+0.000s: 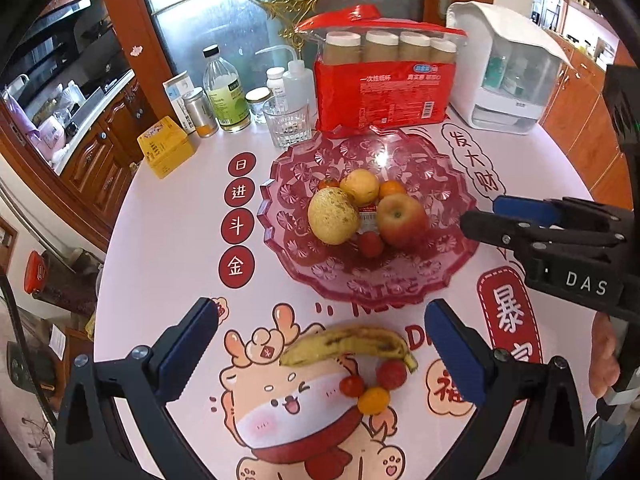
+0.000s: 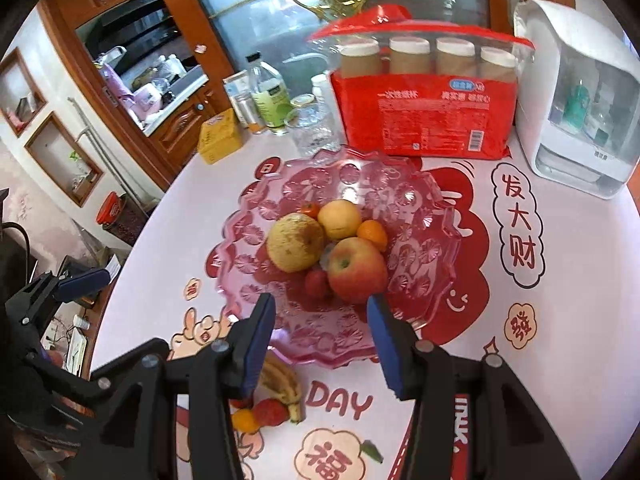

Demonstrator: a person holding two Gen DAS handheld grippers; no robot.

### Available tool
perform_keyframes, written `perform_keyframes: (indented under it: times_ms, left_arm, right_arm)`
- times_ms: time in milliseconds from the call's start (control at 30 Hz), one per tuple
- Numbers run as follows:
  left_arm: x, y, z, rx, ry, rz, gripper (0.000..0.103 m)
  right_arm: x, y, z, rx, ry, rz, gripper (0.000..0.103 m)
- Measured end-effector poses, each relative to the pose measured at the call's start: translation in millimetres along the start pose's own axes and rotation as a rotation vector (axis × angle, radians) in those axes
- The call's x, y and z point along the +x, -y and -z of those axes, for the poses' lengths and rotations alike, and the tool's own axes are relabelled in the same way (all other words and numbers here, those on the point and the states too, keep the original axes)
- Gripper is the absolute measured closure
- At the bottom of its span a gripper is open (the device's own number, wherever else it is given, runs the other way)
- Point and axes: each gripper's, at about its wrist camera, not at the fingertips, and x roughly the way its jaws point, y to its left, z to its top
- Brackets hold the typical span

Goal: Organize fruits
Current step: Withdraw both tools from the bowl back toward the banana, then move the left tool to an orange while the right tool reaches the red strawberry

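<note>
A pink glass bowl (image 1: 440, 268) (image 2: 424, 216) holds a pear (image 1: 333, 216) (image 2: 295, 242), an apple (image 1: 401, 220) (image 2: 357, 268), a yellow round fruit (image 1: 362, 186), a small orange (image 1: 392, 188) and a strawberry (image 1: 370, 244). On the table in front of the bowl lie a banana (image 1: 352, 344) (image 2: 282, 380), a strawberry (image 1: 391, 374), a cherry tomato (image 1: 352, 385) and a small orange (image 1: 374, 400). My left gripper (image 1: 322, 316) stands wide open above the banana, holding nothing. My right gripper (image 2: 320, 304) (image 1: 480, 216) is open and empty over the bowl's near rim.
Behind the bowl stand a red pack of paper cups (image 1: 384, 84), a white dispenser (image 1: 508, 76), a drinking glass (image 1: 288, 124), several bottles (image 1: 224, 88) and a yellow box (image 1: 166, 146). The round table's edge (image 1: 116, 240) curves along the left.
</note>
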Motion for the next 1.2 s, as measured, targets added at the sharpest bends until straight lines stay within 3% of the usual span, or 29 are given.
perform_keyframes:
  times_ms: [367, 767, 933, 1200]
  left_arm:
    - [-35, 4, 37, -0.042, 0.078, -0.009, 0.0]
    - [-37, 18, 97, -0.066, 0.081, -0.016, 0.0]
    - [-25, 25, 117, -0.094, 0.074, -0.009, 0.0]
    - [21, 28, 150, -0.175, -0.009, 0.032, 0.001]
  right_arm:
    - [-36, -21, 25, -0.067, 0.054, -0.04, 0.047]
    - [-38, -26, 70, -0.111, 0.037, -0.055, 0.046]
    - [-30, -30, 93, -0.145, 0.037, -0.049, 0.047]
    - [8, -32, 120, -0.193, -0.027, -0.033, 0.047]
